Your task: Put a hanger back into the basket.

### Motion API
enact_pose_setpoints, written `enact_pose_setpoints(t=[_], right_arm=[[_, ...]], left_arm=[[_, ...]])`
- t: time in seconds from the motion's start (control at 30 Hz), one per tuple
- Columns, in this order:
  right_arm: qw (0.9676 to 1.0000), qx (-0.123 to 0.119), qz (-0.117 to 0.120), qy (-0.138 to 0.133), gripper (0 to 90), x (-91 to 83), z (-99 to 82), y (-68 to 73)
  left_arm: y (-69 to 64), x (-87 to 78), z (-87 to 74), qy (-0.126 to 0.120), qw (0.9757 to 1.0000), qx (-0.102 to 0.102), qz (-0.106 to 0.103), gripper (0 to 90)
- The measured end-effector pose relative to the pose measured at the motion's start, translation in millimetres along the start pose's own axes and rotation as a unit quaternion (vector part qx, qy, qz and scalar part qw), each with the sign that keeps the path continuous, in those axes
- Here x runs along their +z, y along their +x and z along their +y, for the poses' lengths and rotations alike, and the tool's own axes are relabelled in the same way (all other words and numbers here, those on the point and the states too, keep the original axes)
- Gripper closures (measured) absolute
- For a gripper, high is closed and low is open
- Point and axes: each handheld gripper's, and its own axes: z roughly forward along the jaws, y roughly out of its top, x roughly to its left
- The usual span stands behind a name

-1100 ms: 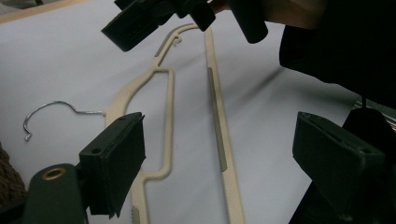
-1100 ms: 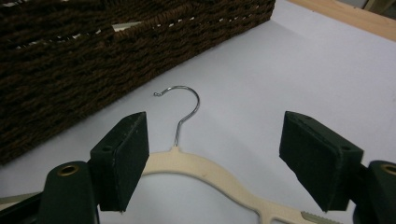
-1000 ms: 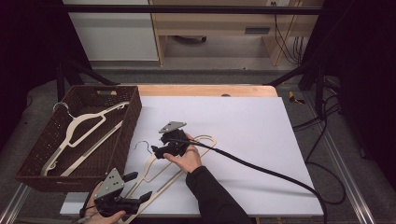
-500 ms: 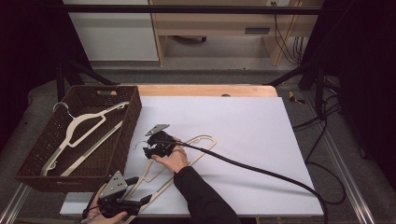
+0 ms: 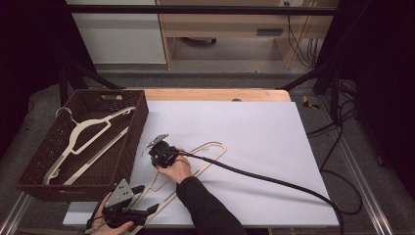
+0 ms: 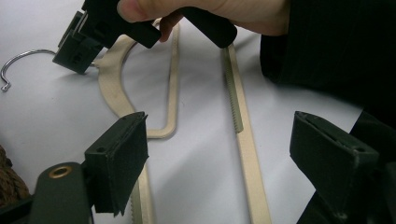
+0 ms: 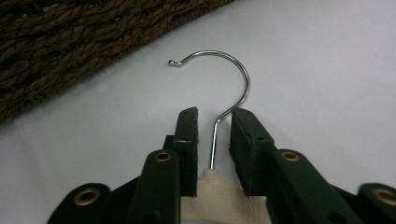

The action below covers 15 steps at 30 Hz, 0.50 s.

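Right tool (image 7: 212,140) low over hanger (image 5: 195,159) neck, jaws closing, not yet clamped, left tool (image 5: 128,211) released.

1. In the high view, even overhead light falls on the white rectangular table sheet (image 5: 254,142), while the surroundings sink into near-black.
2. The dark brown woven wicker basket (image 5: 80,142) keeps its weave readable.
3. The left gripper view is softly lit; its near black jaws look slightly blurred.
4. In the right gripper view, the curved silver wire hook (image 7: 233,88) carries thin glints and is sharp; shadows are faint.
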Motion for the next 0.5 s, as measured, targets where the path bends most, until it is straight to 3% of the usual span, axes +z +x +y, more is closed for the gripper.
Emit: enact_pose_setpoints(t=[0.23, 0.5], right_arm=[[0.9997, -0.019, -0.006, 0.013, 85.4, 1.1, 3.7, 4.3], [0.9995, 0.019, 0.002, 0.025, 88.8, 0.6, 6.1, 0.9]], left_arm=[[0.2, -0.2, 0.1, 0.000, 1.0000, -0.003, -0.001, 19.4], [0.6, -0.5, 0.1, 0.000, 1.0000, -0.004, 0.000, 20.3]])
